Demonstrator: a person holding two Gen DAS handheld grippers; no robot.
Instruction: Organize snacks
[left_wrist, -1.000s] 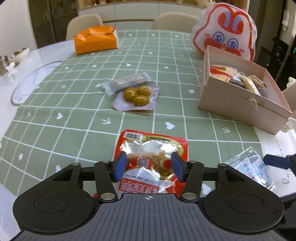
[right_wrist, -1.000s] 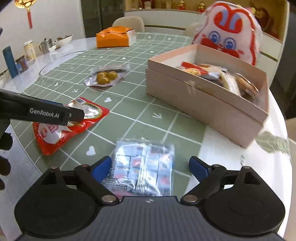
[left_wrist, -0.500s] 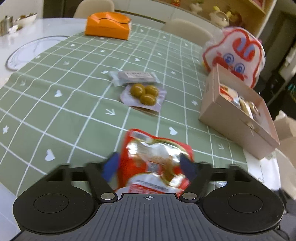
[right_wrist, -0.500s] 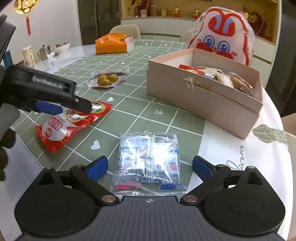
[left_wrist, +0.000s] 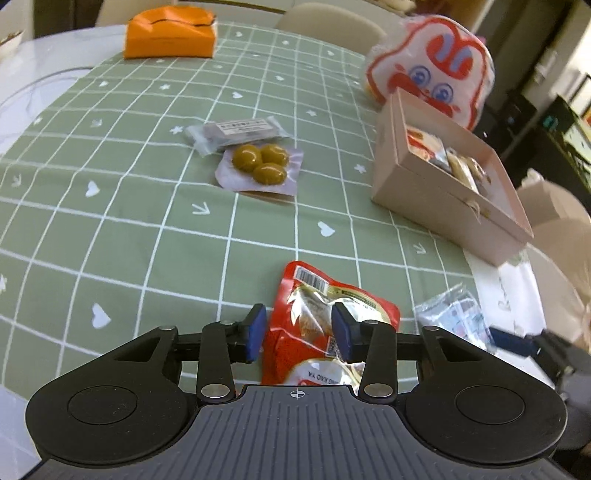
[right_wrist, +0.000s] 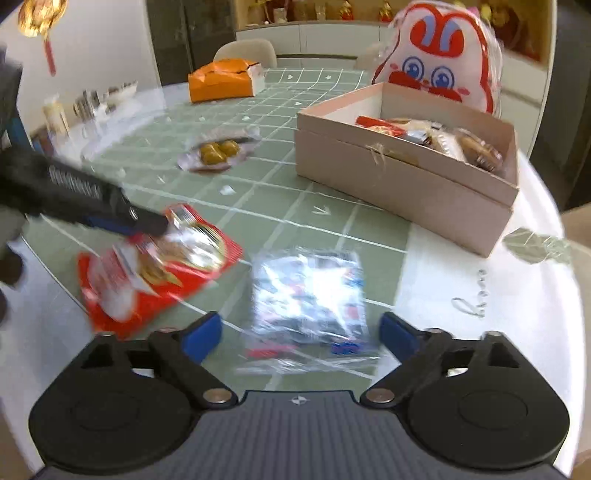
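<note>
My left gripper (left_wrist: 298, 334) is shut on a red snack pouch (left_wrist: 325, 306), which looks tilted and partly lifted off the green checked cloth; it also shows in the right wrist view (right_wrist: 159, 266). My right gripper (right_wrist: 299, 334) is open around a clear packet of small sweets (right_wrist: 308, 295) lying on the cloth, not touching it; the packet also shows in the left wrist view (left_wrist: 456, 317). A pink open box (right_wrist: 402, 181) with several snacks inside stands at the right, also in the left wrist view (left_wrist: 436, 195).
A pouch of three green olives (left_wrist: 260, 166) and a grey bar wrapper (left_wrist: 236, 133) lie mid-table. An orange box (left_wrist: 170, 33) stands far back. A red-and-white rabbit bag (left_wrist: 432, 70) stands behind the pink box. The table edge is near on the right.
The left gripper has closed further on the red pouch, which is now crumpled and raised. The right gripper has stayed open over the clear packet and shifted slightly.
</note>
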